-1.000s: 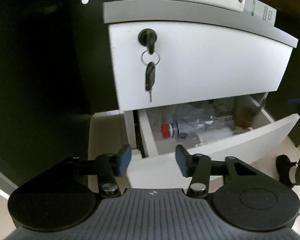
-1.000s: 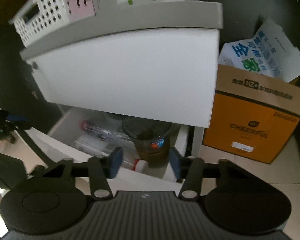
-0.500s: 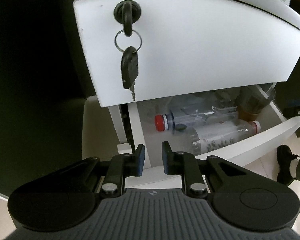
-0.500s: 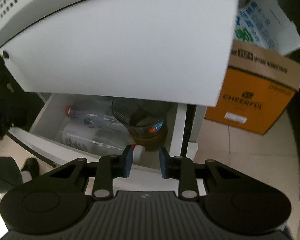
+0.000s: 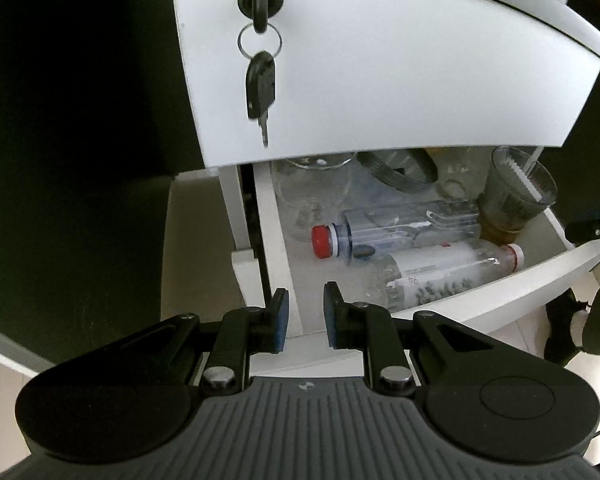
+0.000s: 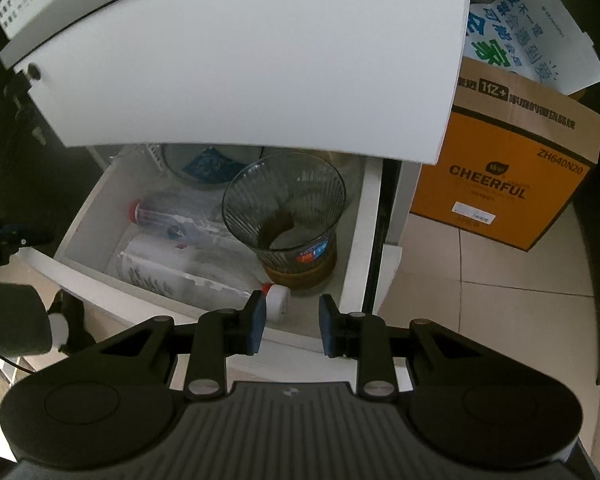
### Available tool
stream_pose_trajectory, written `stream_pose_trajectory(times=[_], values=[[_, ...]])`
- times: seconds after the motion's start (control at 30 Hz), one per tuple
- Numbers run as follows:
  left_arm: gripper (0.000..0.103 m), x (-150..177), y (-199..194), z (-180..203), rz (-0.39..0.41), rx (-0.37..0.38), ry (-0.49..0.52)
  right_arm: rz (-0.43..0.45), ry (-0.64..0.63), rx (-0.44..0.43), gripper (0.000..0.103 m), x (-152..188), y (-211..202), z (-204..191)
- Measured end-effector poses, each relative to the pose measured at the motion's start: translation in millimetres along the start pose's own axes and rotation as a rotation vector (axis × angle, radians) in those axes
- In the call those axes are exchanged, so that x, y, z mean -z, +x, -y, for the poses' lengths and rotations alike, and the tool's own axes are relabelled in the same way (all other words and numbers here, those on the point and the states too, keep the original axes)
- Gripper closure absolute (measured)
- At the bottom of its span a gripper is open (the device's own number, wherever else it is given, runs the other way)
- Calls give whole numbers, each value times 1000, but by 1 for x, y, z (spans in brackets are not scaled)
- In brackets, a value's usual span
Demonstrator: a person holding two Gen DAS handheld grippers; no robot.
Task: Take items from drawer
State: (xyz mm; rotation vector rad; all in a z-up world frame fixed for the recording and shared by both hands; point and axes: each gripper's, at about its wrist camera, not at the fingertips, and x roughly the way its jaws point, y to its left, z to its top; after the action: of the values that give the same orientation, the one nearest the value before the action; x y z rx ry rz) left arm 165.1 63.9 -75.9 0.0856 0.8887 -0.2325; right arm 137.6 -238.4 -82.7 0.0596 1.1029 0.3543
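We had just closed both tools, left tool and right tool, on nothing, above the open drawer. Bottles and glass still lay inside; nothing taken yet.

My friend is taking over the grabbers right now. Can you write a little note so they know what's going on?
Left gripper: shut, holding nothing, hovering over the drawer's near left corner.
Right gripper: shut, holding nothing, above the white-capped bottle.
The drawer is open. Inside lie the red-capped bottle, the white-capped bottle and the ribbed glass, standing upright.
Done: nothing taken out yet.
Left: open the jaws, then lift each item out.
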Motion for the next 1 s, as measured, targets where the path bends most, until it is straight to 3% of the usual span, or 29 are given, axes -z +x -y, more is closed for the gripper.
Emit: stream_pose_trajectory(times=[1.0], values=[[83,31,-42,17,-126,-18,-5,-142,-1,-17,71,48,-29,-17]])
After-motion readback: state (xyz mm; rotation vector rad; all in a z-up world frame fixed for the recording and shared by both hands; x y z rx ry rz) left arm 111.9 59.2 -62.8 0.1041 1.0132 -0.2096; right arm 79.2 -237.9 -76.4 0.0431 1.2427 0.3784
